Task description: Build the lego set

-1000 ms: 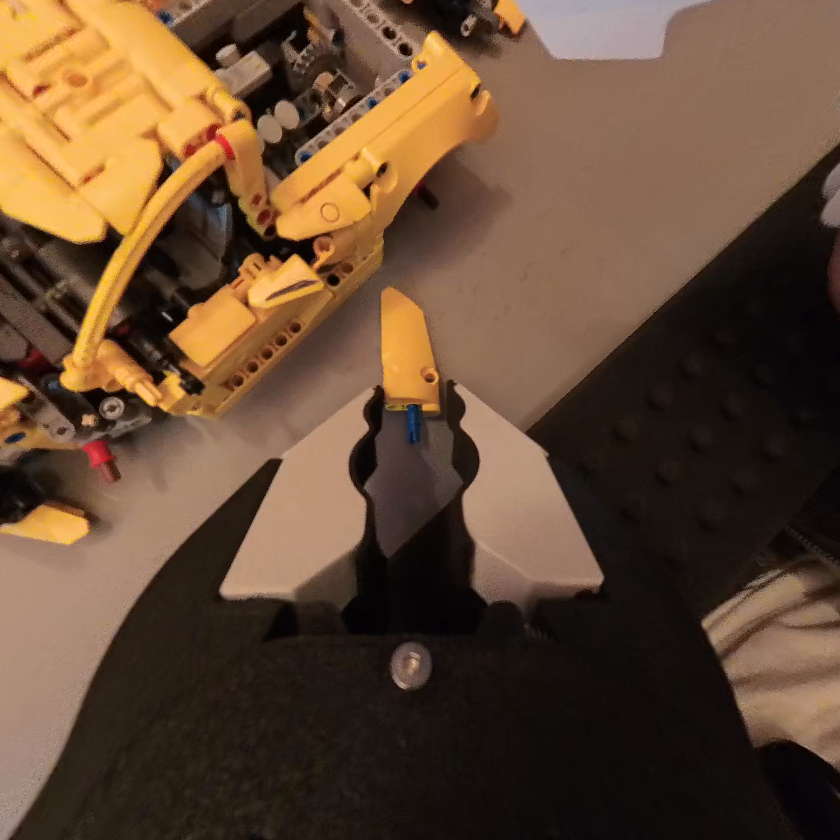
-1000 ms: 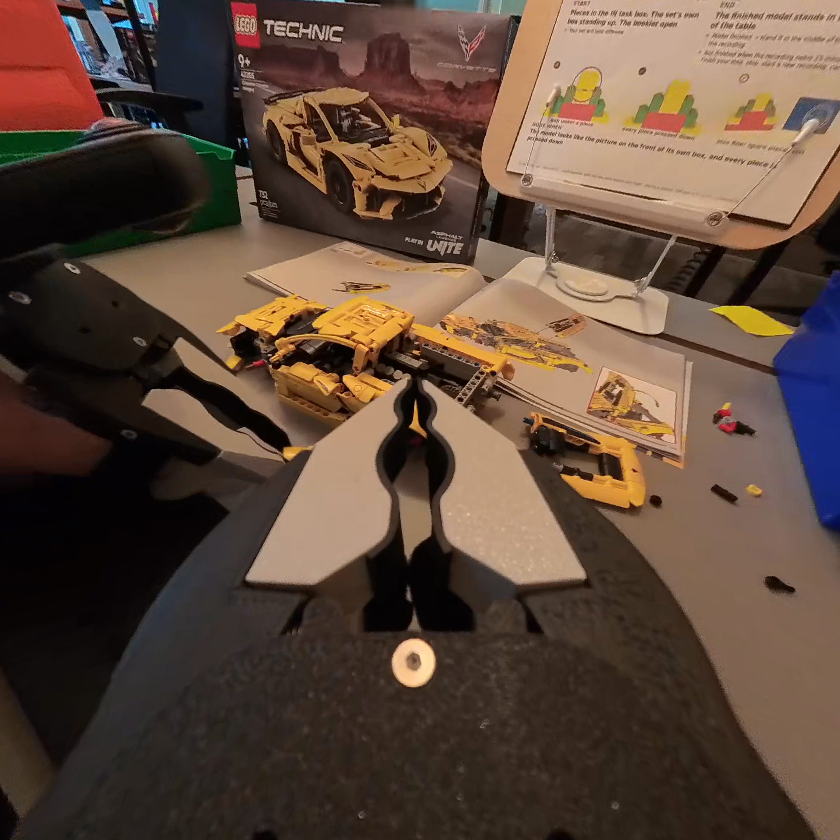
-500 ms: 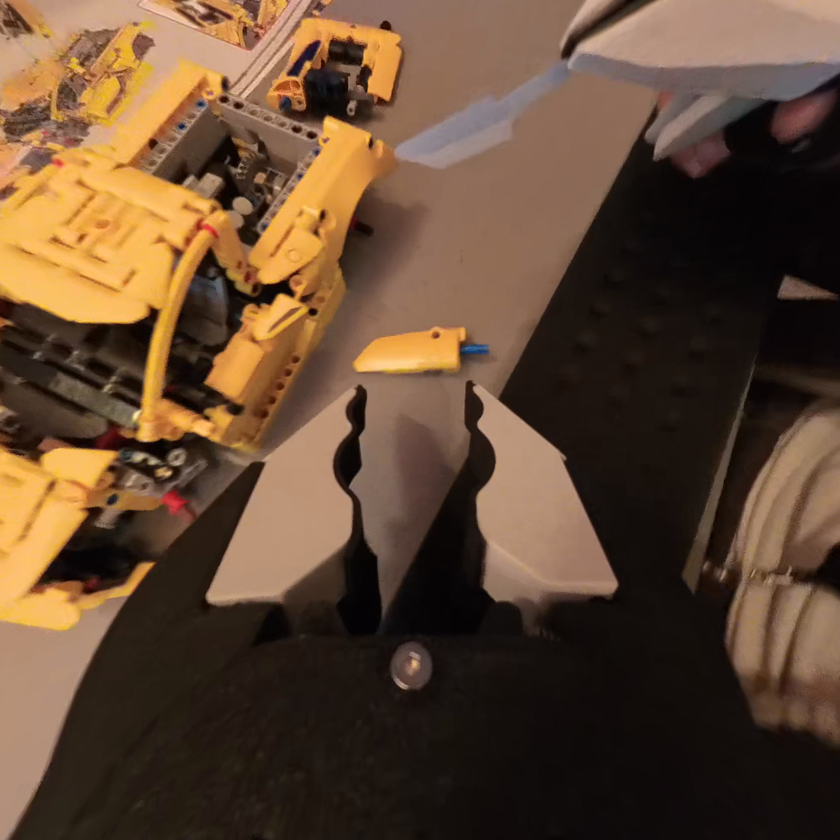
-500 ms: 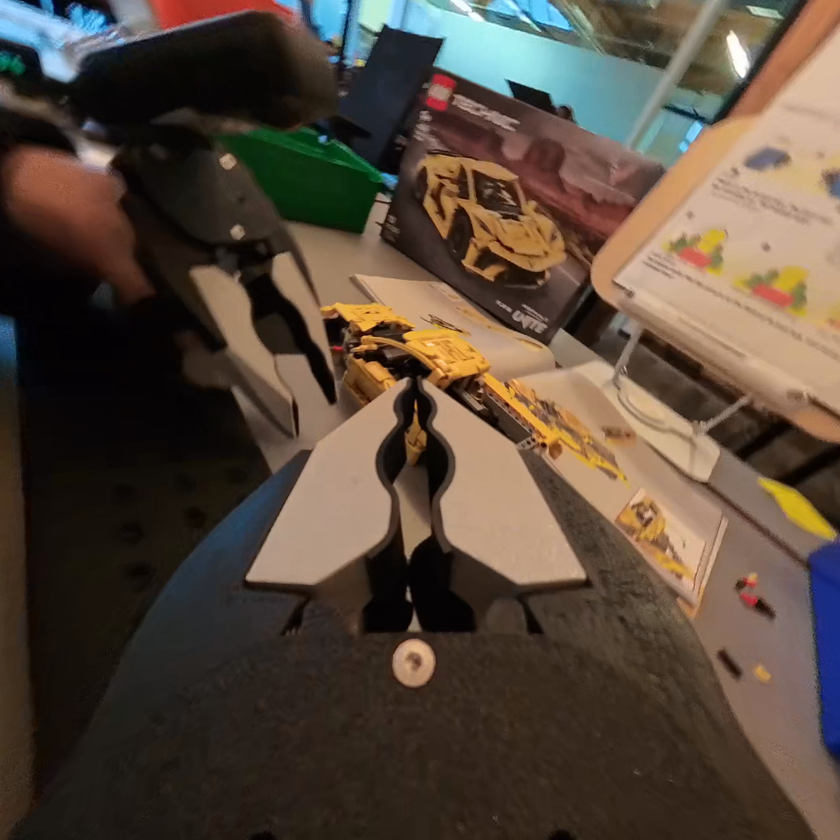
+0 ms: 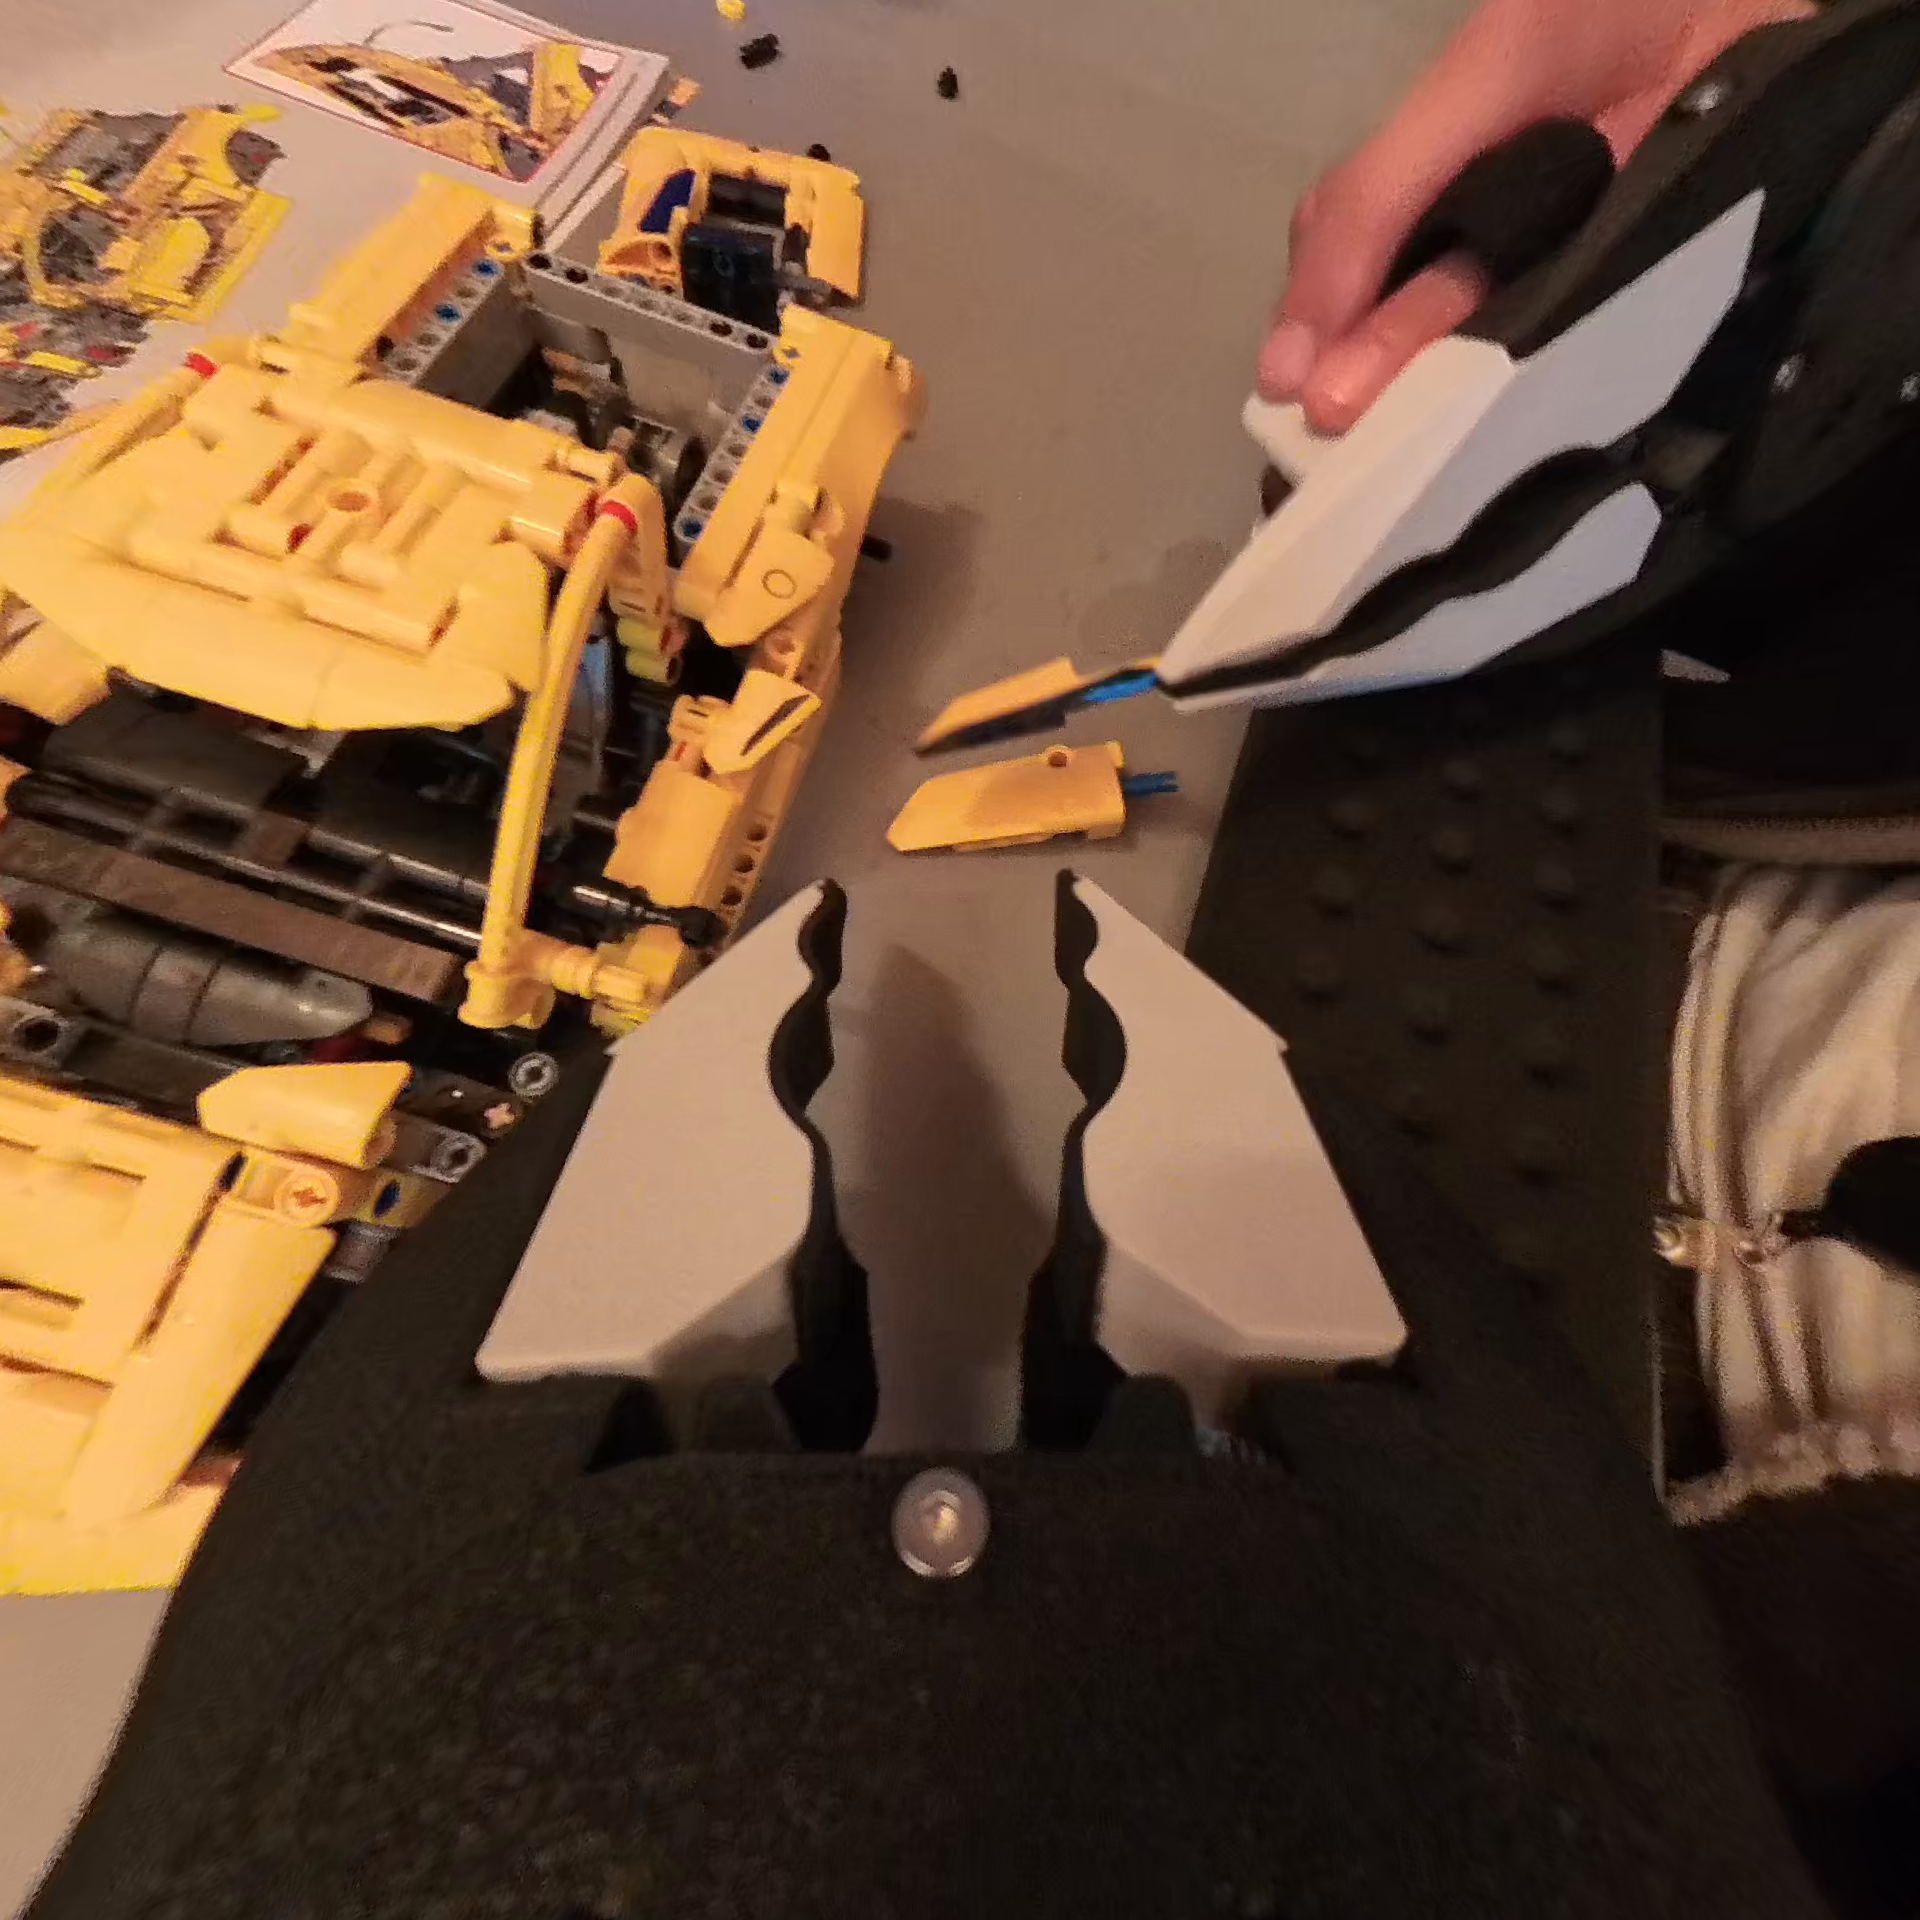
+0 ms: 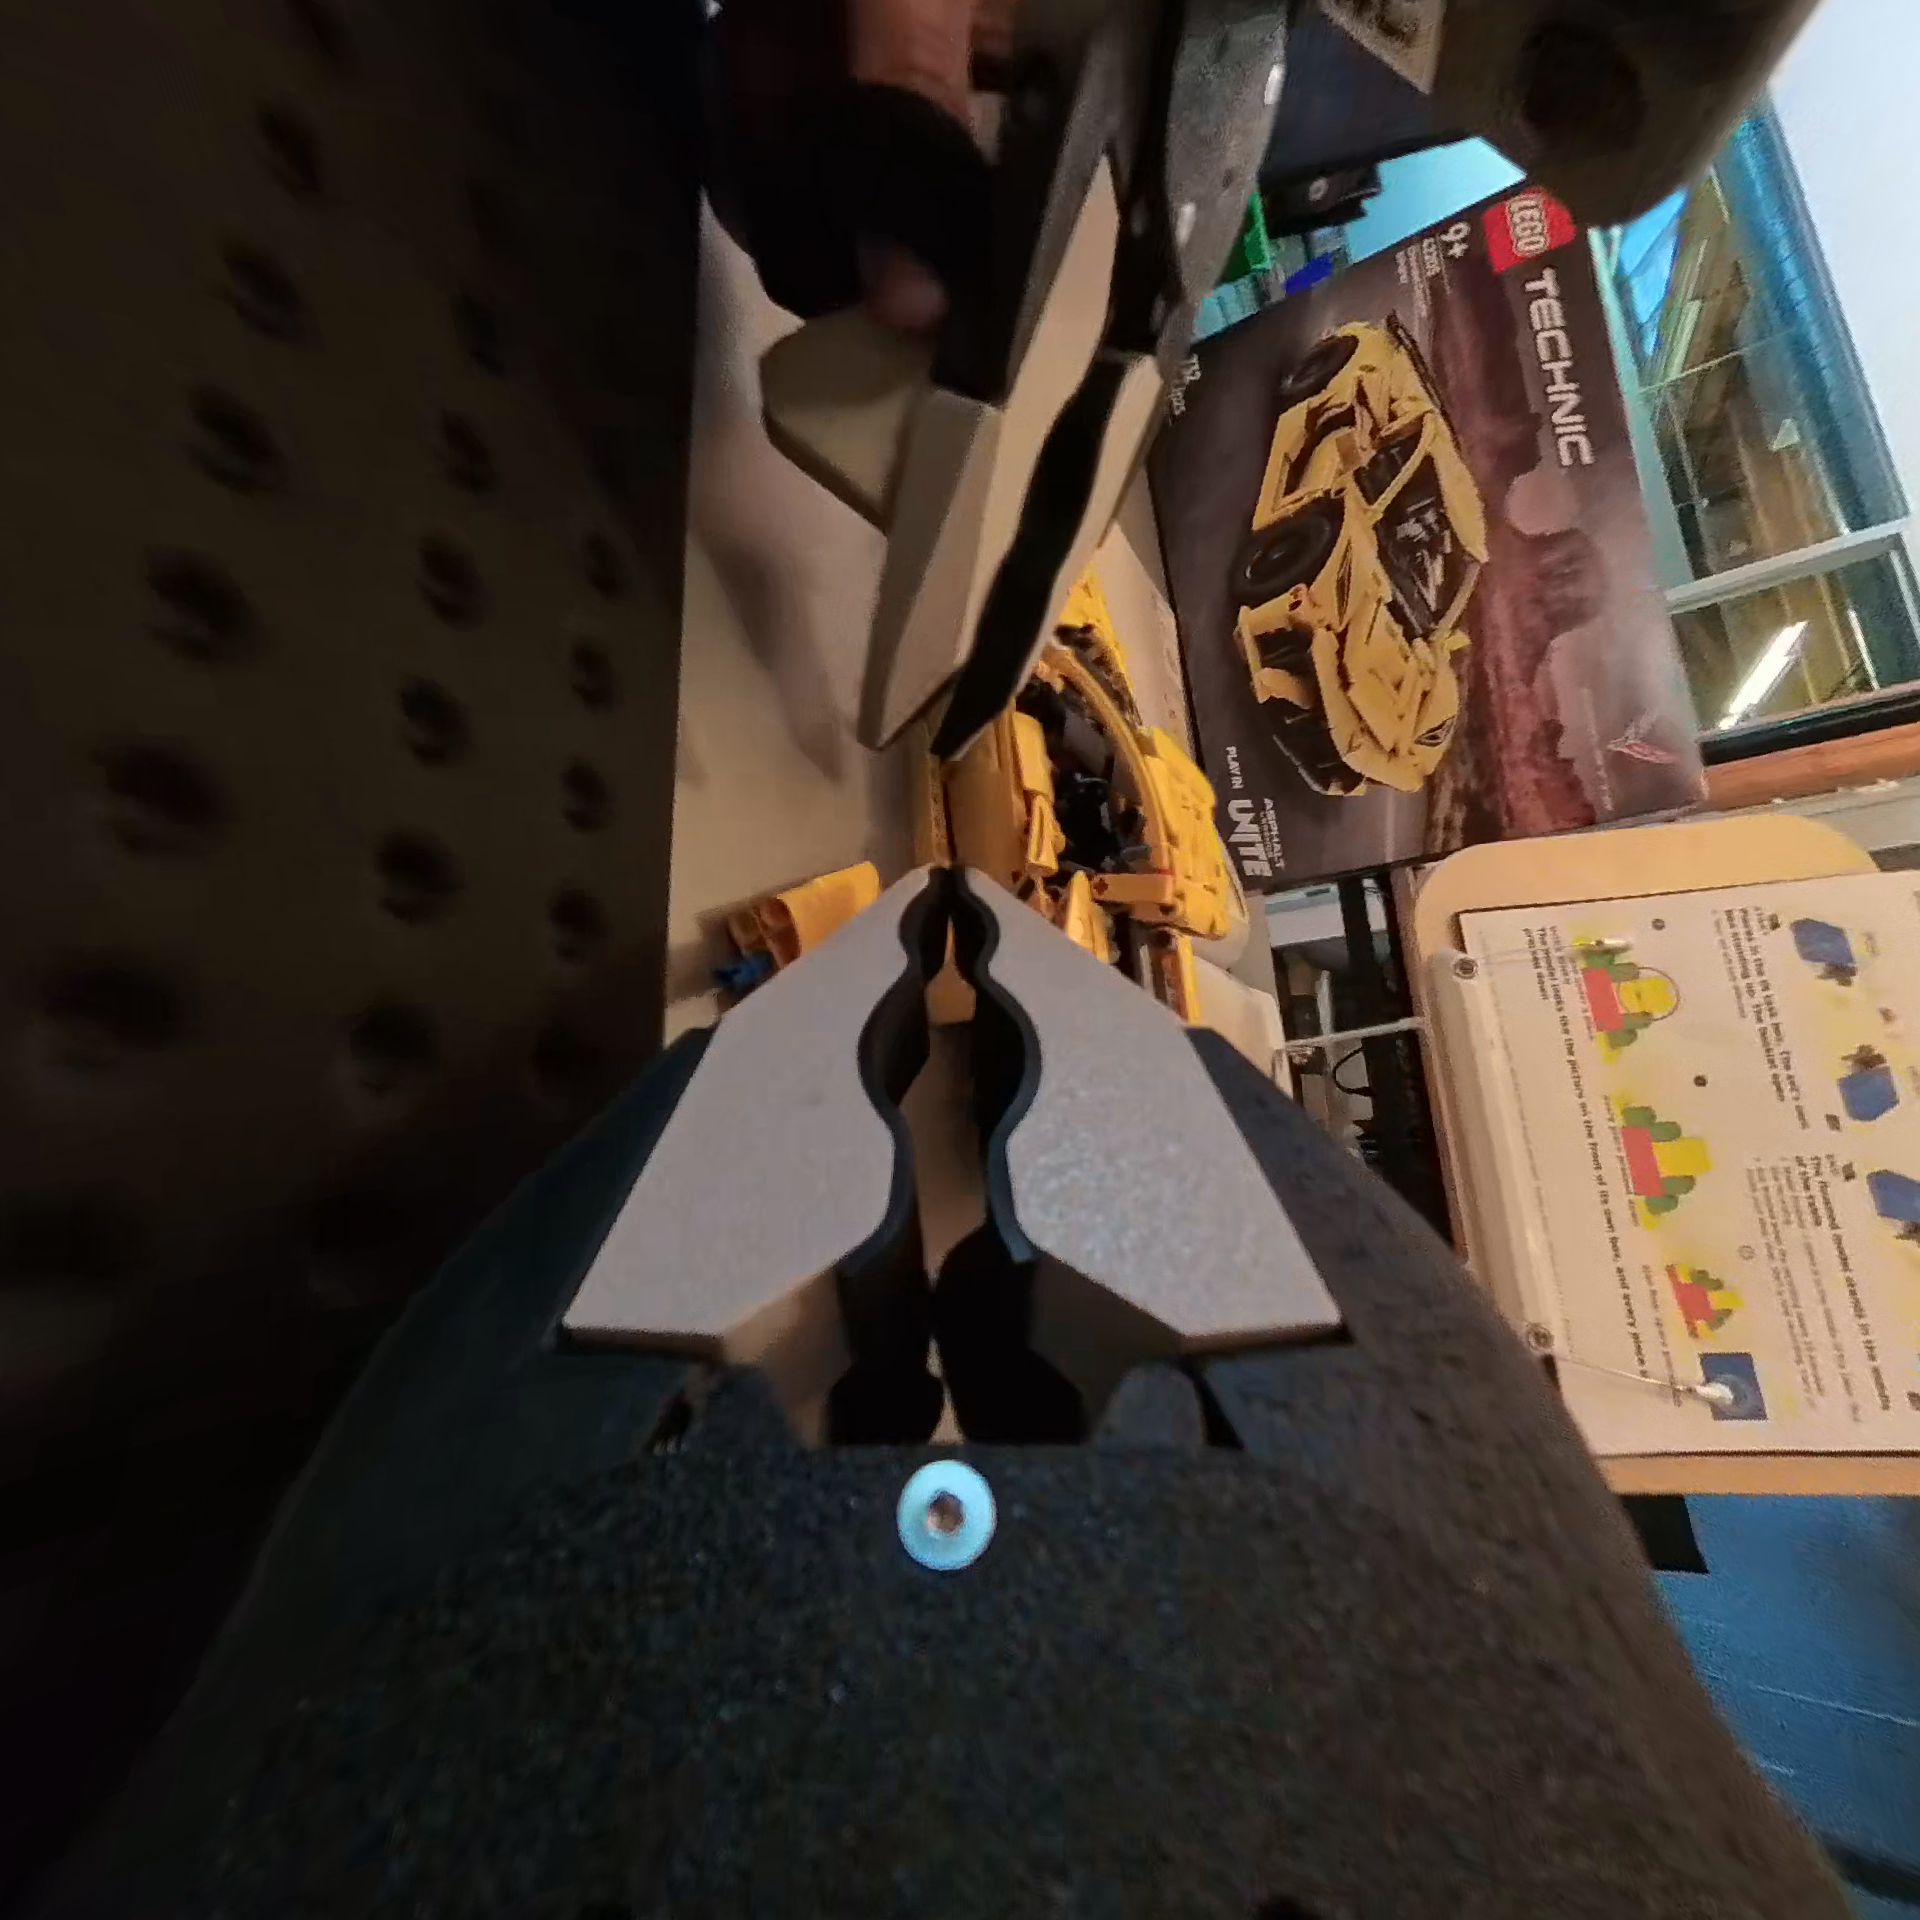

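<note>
Yellow panel (image 5: pixel 1013 800) now lies dropped near the table (image 5: pixel 1039 312) edge, left gripper (image 5: pixel 948 894) gaping empty; right gripper (image 5: pixel 1169 675), pinched on its own panel (image 5: pixel 997 707), arrives.

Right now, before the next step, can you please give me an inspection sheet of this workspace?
Surface: grey table; black mat at its near edge.
Job's things: yellow car, part-built; loose panel beside it; held panel near it; subassembly; booklet.
Clutter: a few black pins near the booklet.
Grippers: left gripper open, empty, just short of the loose panel; right gripper shut on the held panel.
Cables: nothing seen.
Surroundings: box; instruction board.
</note>
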